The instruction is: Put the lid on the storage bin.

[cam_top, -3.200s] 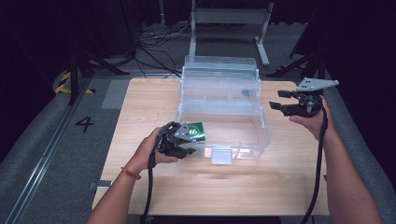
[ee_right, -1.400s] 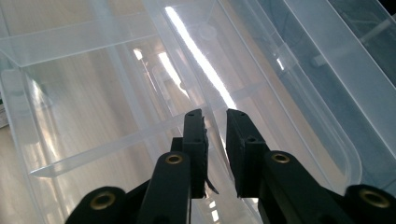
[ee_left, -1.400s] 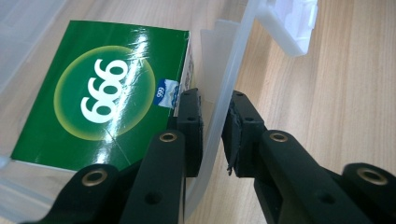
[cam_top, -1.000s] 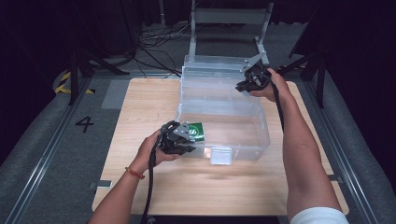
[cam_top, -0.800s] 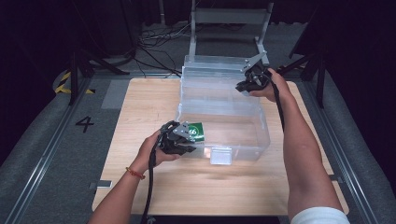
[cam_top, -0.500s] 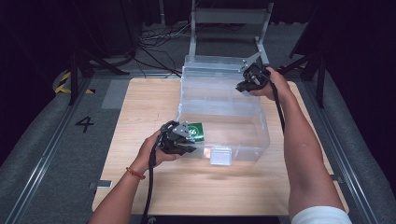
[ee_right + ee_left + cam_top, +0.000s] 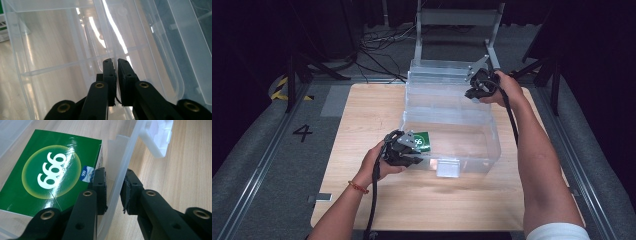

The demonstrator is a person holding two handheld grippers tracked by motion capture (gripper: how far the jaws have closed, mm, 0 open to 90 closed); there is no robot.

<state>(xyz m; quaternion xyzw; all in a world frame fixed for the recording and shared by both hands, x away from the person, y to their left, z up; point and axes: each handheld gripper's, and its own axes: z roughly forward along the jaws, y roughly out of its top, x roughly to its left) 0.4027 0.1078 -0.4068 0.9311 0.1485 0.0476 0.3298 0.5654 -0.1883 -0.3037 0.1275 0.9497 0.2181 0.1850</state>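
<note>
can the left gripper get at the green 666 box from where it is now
Probably not yet: the left gripper straddles the clear bin's wall, one finger beside the green box inside; it would have to let go first.

The clear, colourless plastic box point(image 7: 451, 131) let the pale wood grain of the table point(image 7: 362, 115) show through its walls. Just inside the wall from the left gripper point(image 7: 113, 191), whose jaws were matt black with brass-coloured rivets, lay a glossy dark green carton point(image 7: 47, 170) bearing a yellow-green glowing disc with white "666" figures and a small blue-and-white label on its edge. Beyond that gripper's jaws a latch point(image 7: 157, 137) looked milky white. The right gripper point(image 7: 114, 72) was black too, with the same brass rivets; past its jaws the box lid point(image 7: 150, 37) seemed faintly bluish, perhaps only from the dark floor behind it
</note>
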